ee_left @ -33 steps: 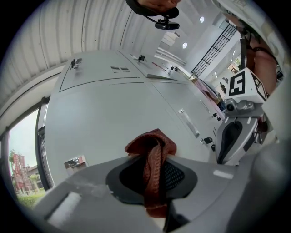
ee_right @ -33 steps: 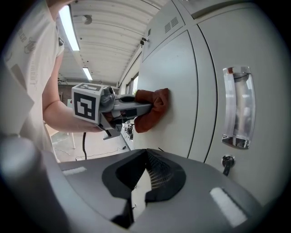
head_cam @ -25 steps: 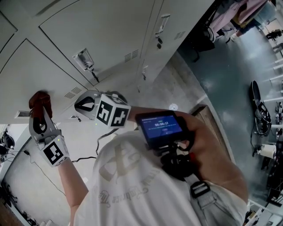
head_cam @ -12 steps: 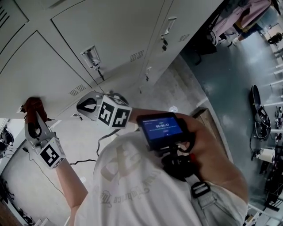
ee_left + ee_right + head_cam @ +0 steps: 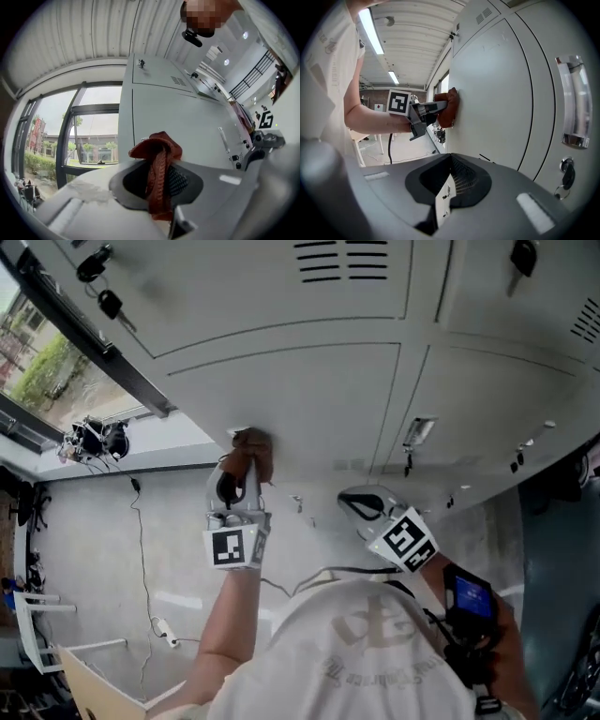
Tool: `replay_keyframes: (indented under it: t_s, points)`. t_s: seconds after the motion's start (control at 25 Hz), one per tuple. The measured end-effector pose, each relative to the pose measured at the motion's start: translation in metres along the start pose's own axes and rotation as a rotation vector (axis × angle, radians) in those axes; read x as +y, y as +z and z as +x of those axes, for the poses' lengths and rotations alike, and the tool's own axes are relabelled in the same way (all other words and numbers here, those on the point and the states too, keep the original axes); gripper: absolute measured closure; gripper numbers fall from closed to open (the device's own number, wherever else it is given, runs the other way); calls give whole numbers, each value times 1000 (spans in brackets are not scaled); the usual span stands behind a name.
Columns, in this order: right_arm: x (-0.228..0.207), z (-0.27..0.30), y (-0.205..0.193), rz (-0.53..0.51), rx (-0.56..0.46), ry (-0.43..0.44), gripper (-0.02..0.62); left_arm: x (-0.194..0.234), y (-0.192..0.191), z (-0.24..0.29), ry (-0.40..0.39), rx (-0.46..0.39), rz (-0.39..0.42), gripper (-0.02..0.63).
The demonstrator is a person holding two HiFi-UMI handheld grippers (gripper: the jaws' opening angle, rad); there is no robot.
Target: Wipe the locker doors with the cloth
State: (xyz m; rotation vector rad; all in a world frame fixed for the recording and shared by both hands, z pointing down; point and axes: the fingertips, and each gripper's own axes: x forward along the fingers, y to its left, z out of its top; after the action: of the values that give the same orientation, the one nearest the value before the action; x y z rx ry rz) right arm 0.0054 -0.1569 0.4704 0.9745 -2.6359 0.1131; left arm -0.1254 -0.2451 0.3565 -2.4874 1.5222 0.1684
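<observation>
I'm clamping the cloth [image 5: 253, 440] in my left gripper [image 5: 244, 463], pressing it against the locker door [image 5: 309, 395]. My right gripper [image 5: 351, 500] is hovering nearby, jaws together, empty.

Bright daylight; strong fisheye edges

Reddish-brown cloth [image 5: 251, 444], bunched and clamped in the left gripper [image 5: 244, 463] jaws, presses against a closed pale grey locker door [image 5: 319, 399].

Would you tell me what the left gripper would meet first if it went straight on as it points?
The pale grey metal locker door: the left gripper is shut on a rust-red woven cloth that seems pressed against it.
</observation>
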Motion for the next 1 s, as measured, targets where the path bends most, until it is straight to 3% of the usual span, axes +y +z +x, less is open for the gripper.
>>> replay_keyframes:
  t_s: [0.12, 0.24, 0.32, 0.44, 0.68, 0.88, 1.0]
  points:
    - [3, 6, 2, 0, 0, 7, 588, 25, -5, -10, 63, 14, -27, 537]
    - [4, 6, 1, 5, 2, 9, 588, 66, -27, -20, 153, 55, -148, 537]
    - [4, 7, -1, 10, 3, 12, 588, 82, -36, -24, 174, 77, -186, 537]
    - [4, 10, -7, 16, 5, 16, 588, 85, -31, -26, 172, 70, -163, 537]
    - [6, 13, -5, 29, -3, 22, 588, 66, 20, -15, 158, -63, -55, 537]
    - [7, 10, -4, 43, -9, 14, 588, 68, 26, -9, 213, -64, -108, 537]
    - [3, 9, -7, 45, -3, 13, 588, 61, 24, -7, 200, -61, -138, 541]
